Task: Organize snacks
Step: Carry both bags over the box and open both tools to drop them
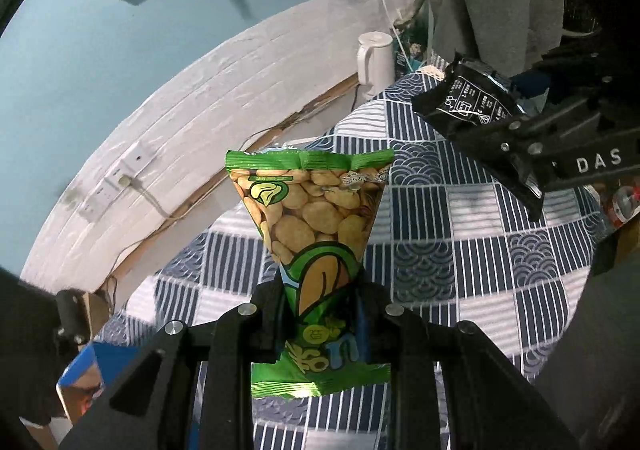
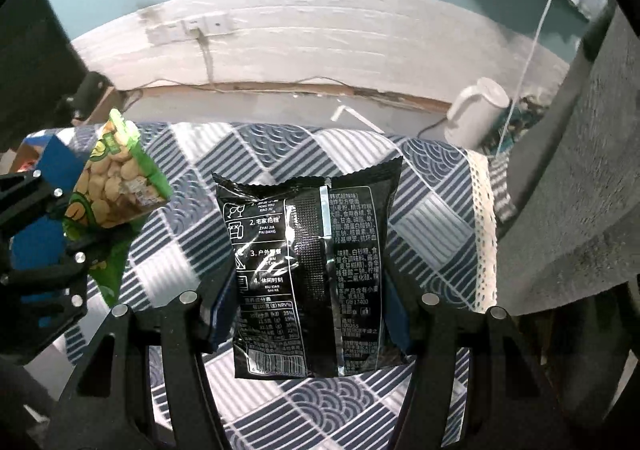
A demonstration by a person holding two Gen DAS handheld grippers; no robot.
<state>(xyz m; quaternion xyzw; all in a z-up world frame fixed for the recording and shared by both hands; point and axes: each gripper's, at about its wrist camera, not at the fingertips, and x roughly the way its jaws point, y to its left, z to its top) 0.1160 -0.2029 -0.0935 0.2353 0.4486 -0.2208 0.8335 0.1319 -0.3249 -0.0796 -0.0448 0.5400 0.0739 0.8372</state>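
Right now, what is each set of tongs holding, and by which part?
Left tongs pinch the green foil bean-snack packet around its lower half. Right tongs clamp the black foil snack packet by its side edges, lower half.

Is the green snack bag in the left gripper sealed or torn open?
Sealed, as far as shown: the green bean-print snack bag has its crimped top edge intact and flat, and the left gripper pinches its lower part. Its bottom seam looks intact too.

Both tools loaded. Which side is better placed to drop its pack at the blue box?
Left, probably. The left tool pinching the green bean snack pouch sits right beside the blue cardboard box; the right tool holds the black foil snack pack farther away.
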